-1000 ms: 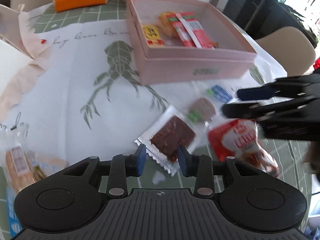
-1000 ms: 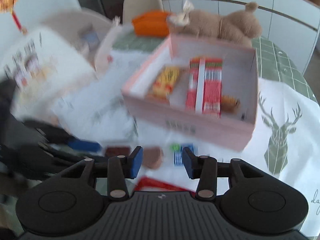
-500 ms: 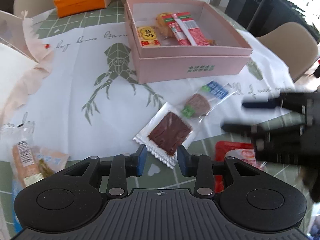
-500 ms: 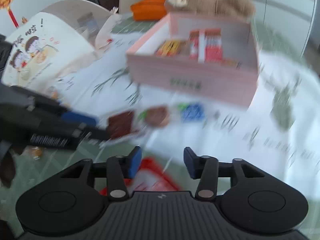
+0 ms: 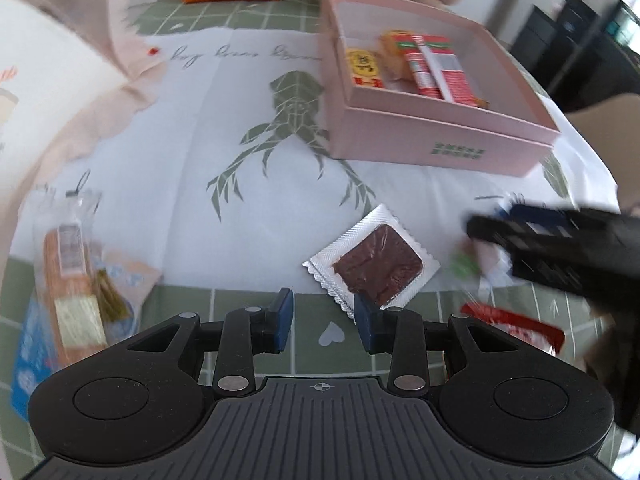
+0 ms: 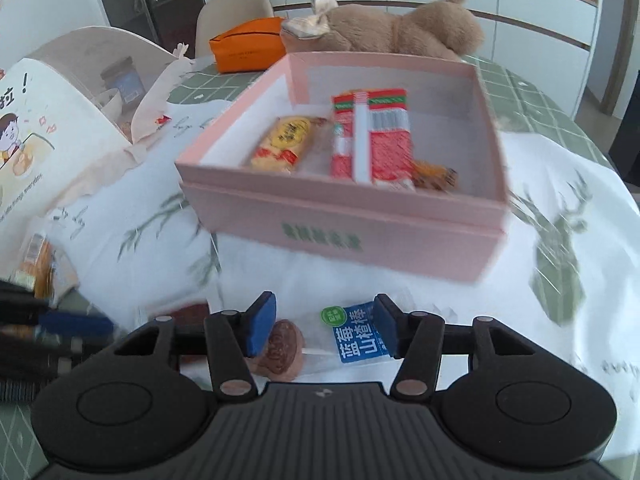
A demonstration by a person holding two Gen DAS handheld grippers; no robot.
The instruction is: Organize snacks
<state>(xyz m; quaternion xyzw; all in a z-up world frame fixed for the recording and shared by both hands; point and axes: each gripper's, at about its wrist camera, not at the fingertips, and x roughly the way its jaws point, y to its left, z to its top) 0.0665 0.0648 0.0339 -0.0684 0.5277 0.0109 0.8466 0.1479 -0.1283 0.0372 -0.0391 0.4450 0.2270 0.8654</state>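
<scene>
An open pink box holds a yellow packet, red packets and a small brown one. In front of it a clear-wrapped round brown snack with a blue label lies between the fingers of my right gripper. Its jaws are closing and the pads stand at the wrapper's two ends without pressing on it. My left gripper is open over bare green tablecloth. A silver packet with a dark brown square lies just past its right fingertip. A red packet lies to the right, under the blurred right gripper.
More wrapped snacks lie at the table's left edge. A white printed bag stands on the left. An orange pouch and a brown plush toy sit behind the box. Chairs stand beyond the table.
My right gripper has come down over the blue-labelled snack, which now lies between its fingers and is covered in the left wrist view. The left gripper has rolled slightly and stayed in place.
</scene>
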